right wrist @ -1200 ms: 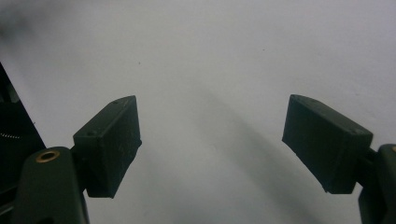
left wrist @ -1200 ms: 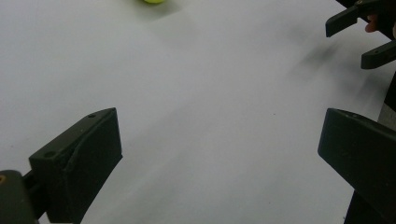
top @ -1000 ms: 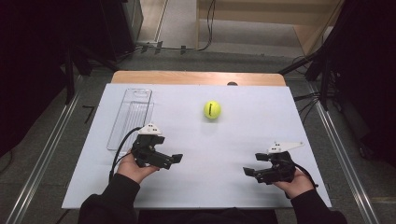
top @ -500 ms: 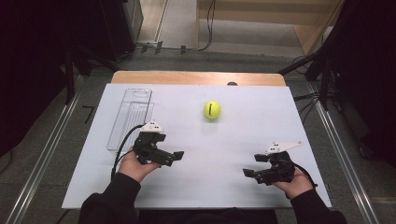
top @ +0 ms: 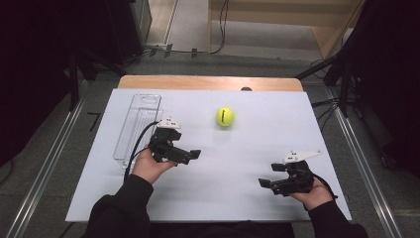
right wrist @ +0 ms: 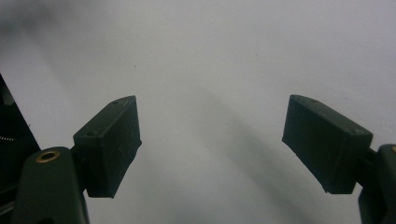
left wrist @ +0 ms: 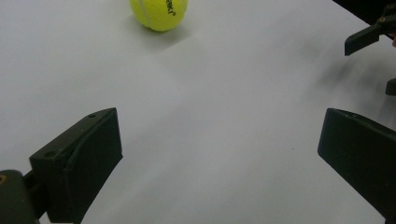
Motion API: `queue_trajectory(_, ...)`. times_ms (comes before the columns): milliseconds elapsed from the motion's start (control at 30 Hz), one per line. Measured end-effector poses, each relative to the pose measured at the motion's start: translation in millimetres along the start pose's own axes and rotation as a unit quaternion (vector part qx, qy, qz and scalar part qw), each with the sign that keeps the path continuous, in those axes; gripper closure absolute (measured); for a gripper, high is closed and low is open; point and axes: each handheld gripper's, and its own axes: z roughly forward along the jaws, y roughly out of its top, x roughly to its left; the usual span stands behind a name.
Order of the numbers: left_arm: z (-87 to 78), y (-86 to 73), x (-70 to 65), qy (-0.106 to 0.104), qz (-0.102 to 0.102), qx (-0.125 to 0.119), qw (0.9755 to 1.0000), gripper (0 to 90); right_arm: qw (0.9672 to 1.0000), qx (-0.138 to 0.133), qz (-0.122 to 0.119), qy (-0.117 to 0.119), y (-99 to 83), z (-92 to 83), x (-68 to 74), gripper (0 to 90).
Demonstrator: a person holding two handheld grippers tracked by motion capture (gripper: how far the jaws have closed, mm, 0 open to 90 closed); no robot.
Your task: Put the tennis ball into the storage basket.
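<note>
A yellow tennis ball [top: 225,117] rests on the white board, right of centre toward the far side. My left gripper [top: 192,156] hovers to the ball's near left and points toward the right. Its jaws stand wide, have just been closing slightly, and hold nothing. The left gripper view puts the ball [left wrist: 159,13] at the top, well beyond the left gripper [left wrist: 219,130]. My right gripper [top: 267,175] is near the front right of the board, open and pointing left. Bare white surface lies between the jaws of the right gripper [right wrist: 210,116].
A clear plastic tray [top: 138,124] lies lengthwise along the board's left side, just behind my left hand. The white board [top: 247,148] sits on a wooden table [top: 208,82]. Metal rails, cables and dark stands flank the table on the floor.
My left gripper has shifted a little to the right and away from me, toward the ball. The right gripper and the ball have stayed in place.
</note>
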Motion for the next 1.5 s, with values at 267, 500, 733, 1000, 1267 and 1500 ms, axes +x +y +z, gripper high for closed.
queue_trajectory(267, 9.0, 12.0, 3.4, -0.004, 0.001, 0.000, 1.0000, 2.3, 0.9999, 0.011, -0.005, 0.003, -0.1, 2.0, 1.8, 18.1)
queue_trajectory(500, 14.9, 21.1, 5.7, -0.008, 0.001, -0.004, 1.0000, 2.3, 0.9999, 0.000, -0.009, -0.004, 0.4, 1.1, 1.0, 18.0)
queue_trajectory(733, 21.6, 32.3, 8.5, -0.007, 0.003, -0.007, 0.9999, 2.3, 0.9999, -0.006, -0.011, -0.002, 0.5, 0.2, 2.1, 18.0)
queue_trajectory(1000, 28.7, 48.9, 11.3, -0.002, 0.004, 0.001, 1.0000, 2.3, 0.9999, -0.006, -0.012, 0.001, 0.7, 0.3, 2.3, 18.0)
queue_trajectory(1267, 40.7, 62.2, 13.9, -0.001, 0.012, -0.002, 0.9999, 2.4, 1.0000, -0.003, -0.009, -0.002, 0.5, 0.5, 1.5, 18.0)
queue_trajectory(1500, 48.7, 72.7, 15.8, 0.001, 0.011, -0.006, 0.9999, 5.0, 0.9999, -0.006, -0.009, -0.001, 0.6, -0.1, 1.2, 18.0)
